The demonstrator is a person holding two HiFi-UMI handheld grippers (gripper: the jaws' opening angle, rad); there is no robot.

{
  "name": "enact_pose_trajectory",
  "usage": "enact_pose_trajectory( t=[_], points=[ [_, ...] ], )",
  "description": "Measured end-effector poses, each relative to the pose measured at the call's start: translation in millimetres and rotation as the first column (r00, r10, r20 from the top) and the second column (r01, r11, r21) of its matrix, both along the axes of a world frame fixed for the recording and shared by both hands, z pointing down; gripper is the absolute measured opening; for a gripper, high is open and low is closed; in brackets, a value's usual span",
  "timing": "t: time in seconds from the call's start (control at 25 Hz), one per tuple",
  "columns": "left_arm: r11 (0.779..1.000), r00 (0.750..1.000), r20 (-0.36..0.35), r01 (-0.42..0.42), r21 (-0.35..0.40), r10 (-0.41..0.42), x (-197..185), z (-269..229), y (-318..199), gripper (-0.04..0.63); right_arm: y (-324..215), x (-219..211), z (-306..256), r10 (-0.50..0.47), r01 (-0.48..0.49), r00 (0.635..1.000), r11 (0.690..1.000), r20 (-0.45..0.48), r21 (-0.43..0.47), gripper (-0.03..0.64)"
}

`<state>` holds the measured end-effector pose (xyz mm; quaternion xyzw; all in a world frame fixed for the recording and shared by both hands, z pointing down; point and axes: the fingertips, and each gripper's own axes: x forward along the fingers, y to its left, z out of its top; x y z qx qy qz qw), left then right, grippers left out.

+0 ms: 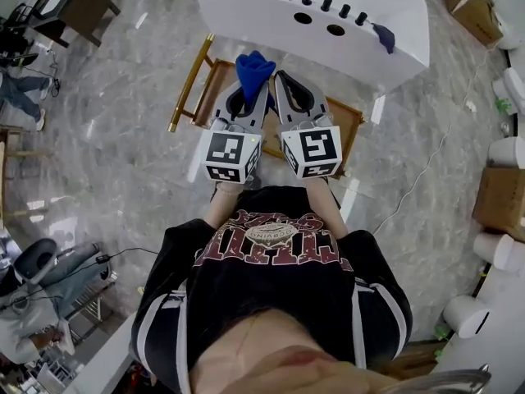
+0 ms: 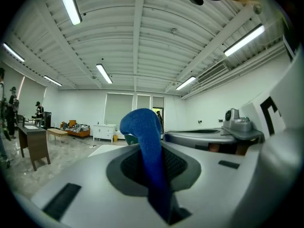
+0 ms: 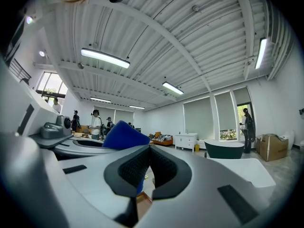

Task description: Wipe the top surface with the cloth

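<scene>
Both grippers are held side by side at the near side of the white counter (image 1: pixel 246 11), apart from it, with their jaws pointed toward its near edge. The left gripper (image 1: pixel 250 97) is seen with its jaws pinched on the blue cloth (image 1: pixel 254 66). In the left gripper view the cloth is caught between the dark pads, and its free end stands up above the tips and folds over. The cloth is thus carried just short of the counter's near edge, not lying on its top. The right gripper (image 1: pixel 281 80) is noted just right of the left one. Its jaws are pressed together at the tips with nothing held between them; the blue seen past them in the right gripper view is the left gripper's cloth. Two round holes (image 1: pixel 318 24) and a row of black fittings (image 1: pixel 326 0) are recorded on the counter's top, and a small dark blue item (image 1: pixel 383 35) at its right end. A wooden frame with a gold bar (image 1: pixel 187 84) is seen on the grey stone floor (image 1: pixel 123 121), below the counter's near edge and under the grippers.
</scene>
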<state>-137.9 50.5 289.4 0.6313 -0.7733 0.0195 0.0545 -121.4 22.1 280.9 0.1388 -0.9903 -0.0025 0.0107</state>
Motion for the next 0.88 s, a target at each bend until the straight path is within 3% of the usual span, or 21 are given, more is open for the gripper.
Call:
enact_pose_trajectory(
  t=[0.36, 0.88],
  points=[
    [0.990, 0.990, -0.033, -0.135, -0.031, 0.134, -60.4, 18.2, -38.2, 0.100, -31.0, -63.9, 15.4, 0.109, -0.109, 0.994, 0.994, -0.033, -0.015, 0.018],
    [0.968, 0.970, -0.098, -0.233, -0.094, 0.223, -97.8, 60.3, -66.4, 0.100, -65.1, -90.2, 62.0, 0.235, -0.242, 0.962, 0.970, -0.140, -0.036, 0.018]
  ],
)
